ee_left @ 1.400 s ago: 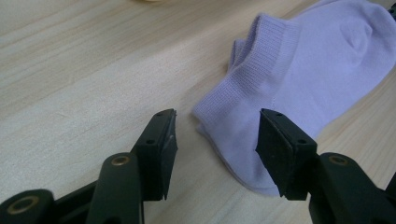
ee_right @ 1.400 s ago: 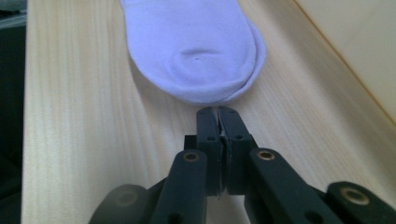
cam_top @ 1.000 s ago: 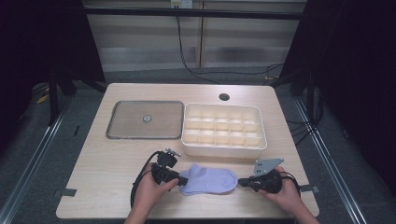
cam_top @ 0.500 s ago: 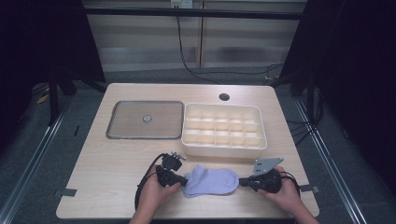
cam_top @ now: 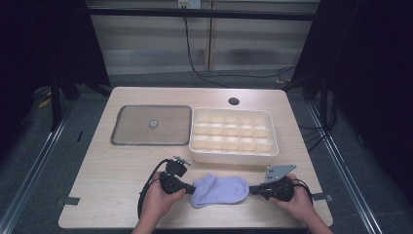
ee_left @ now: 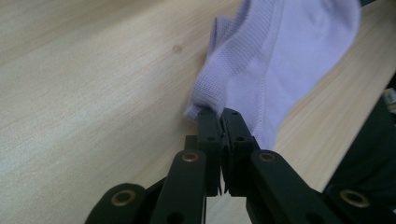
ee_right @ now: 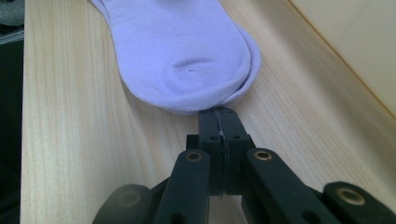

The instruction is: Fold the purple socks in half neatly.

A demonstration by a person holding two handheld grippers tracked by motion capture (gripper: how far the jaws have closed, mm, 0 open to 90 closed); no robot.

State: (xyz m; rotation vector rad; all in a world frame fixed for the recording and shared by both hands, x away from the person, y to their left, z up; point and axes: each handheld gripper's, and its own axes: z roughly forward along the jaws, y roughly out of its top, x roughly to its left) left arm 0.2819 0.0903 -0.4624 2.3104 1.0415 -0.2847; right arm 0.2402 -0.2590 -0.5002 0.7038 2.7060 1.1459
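The lilac sock (cam_top: 219, 190) lies flat on the counter (cam_top: 107, 170), stretched between both grippers. The left gripper (ee_left: 218, 122) has just been closing and its jaws now pinch the cuff edge. The right gripper (ee_right: 218, 120) has its jaws clamped on the toe edge.

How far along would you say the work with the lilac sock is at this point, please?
Done: both ends are gripped. The left gripper, whose jaws have just been closing, pinches the cuff of the lilac sock; the right gripper is shut at its toe edge. In hand: the sock lies flat between them. Left, probably: folding it and moving it into the divided bin.
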